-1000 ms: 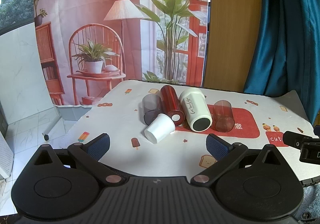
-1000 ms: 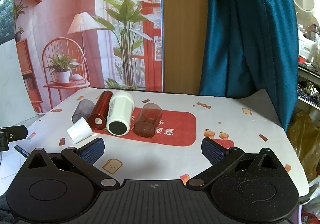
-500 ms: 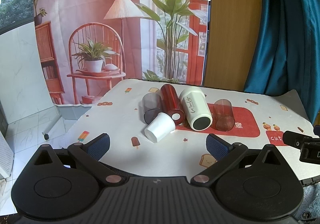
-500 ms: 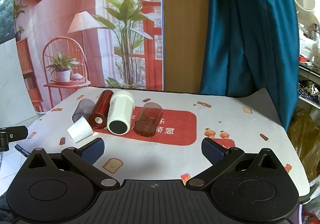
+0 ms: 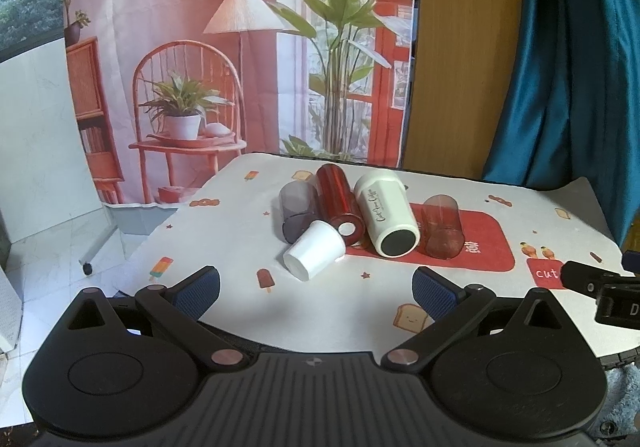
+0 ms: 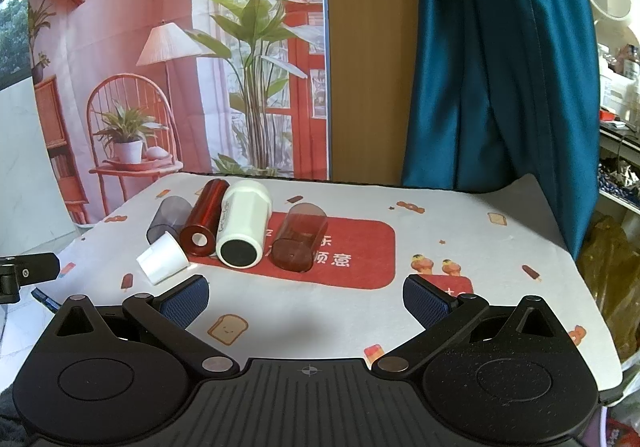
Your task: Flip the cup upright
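Small white paper cup (image 5: 315, 249) on its side, base toward left tongs (image 5: 315, 289), dead ahead, nearer; right tongs (image 6: 306, 297) offset. Both wide, empty.

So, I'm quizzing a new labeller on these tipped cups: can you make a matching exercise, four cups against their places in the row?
Cups:
1. small white paper cup
2. grey translucent cup
3. white coffee tumbler
4. brown translucent cup

Places:
A. far right of the row, on the red patch
B. far left of the row, beside the red tube
C. nearest the camera, in front of the row
D. between the red tube and the brown cup

Pairs: 1-C, 2-B, 3-D, 4-A
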`<state>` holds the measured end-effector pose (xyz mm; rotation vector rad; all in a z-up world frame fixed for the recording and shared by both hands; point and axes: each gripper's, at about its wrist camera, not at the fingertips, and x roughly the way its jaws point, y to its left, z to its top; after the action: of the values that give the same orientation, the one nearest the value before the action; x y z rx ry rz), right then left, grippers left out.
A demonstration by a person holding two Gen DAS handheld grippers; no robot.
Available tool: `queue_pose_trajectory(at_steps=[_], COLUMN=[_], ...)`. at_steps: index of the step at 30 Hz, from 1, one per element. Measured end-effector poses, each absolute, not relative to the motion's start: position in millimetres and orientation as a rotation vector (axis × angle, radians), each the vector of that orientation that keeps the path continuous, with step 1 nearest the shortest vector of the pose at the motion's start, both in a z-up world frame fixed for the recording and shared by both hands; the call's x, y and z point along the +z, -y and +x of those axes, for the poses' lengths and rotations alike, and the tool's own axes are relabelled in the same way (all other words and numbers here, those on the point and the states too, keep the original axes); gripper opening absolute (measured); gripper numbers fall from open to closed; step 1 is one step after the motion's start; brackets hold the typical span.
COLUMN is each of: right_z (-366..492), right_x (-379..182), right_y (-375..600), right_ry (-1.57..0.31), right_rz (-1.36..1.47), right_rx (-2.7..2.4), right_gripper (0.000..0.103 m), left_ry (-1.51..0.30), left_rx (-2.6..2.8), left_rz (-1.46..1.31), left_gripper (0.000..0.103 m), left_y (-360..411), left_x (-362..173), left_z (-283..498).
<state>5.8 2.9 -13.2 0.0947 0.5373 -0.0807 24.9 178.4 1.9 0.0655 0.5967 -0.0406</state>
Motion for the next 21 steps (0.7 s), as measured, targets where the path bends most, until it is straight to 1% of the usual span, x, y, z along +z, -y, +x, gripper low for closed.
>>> queue_pose_trajectory(at_steps=[5,11,18,21], right_z=[5.0,12.3,45.8,61.1], right_x=[-9.8,-9.0,-20.1,-28.5], right_y=[-0.5,10.2,24.3,26.6], right_ry=[-0.518,-0.472,-0.561,-0.594], right_rz=[0.099,0.141,0.124,0.056], right_rx=[-0.074,-0.046,-0.013,-0.06], right_gripper=[0.103,0.103,0.103,0.103], left_ry=[-0.623,-0.713,-0.771,-0.803], left_rx=[-0.028,-0.057,-0.075,-0.103], left_rz=[0.045,0.073,0.124,0.107], left_gripper=[0.103,0.103,0.103,0.103], left_y=[-181.0,-181.3,-179.4,-177.2], left_x=[0.1,-14.6,-34.0,-41.9], left_z=[29.9,49.7,75.6,92.6])
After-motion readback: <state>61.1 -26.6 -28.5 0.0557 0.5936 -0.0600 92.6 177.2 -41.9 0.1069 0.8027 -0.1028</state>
